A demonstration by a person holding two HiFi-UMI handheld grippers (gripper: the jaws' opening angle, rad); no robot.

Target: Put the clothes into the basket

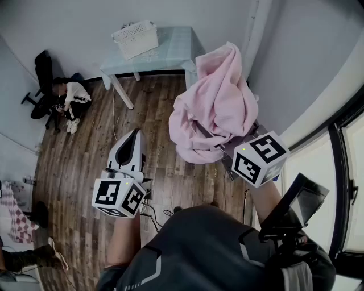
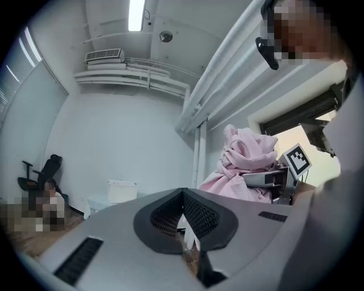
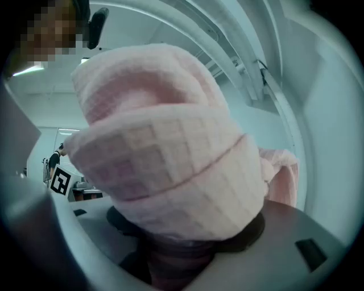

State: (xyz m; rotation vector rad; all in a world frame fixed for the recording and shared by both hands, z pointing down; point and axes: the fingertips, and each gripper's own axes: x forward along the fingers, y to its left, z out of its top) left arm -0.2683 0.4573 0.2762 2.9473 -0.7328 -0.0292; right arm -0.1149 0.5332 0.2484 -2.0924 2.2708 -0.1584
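Two tongs held level above the wooden floor. Right tongs: set wide, clamped on a bunched pink cloth hanging clear of the floor, folds draped over both jaws. Left tongs: closed together, holding nothing. White basket on the pale bench, well apart from the cloth.

No readable text, no labels, no numbers

Location: sparse office-type room.
Indicators: plank floor, office chair, small table, wall air conditioner, ceiling tube light.
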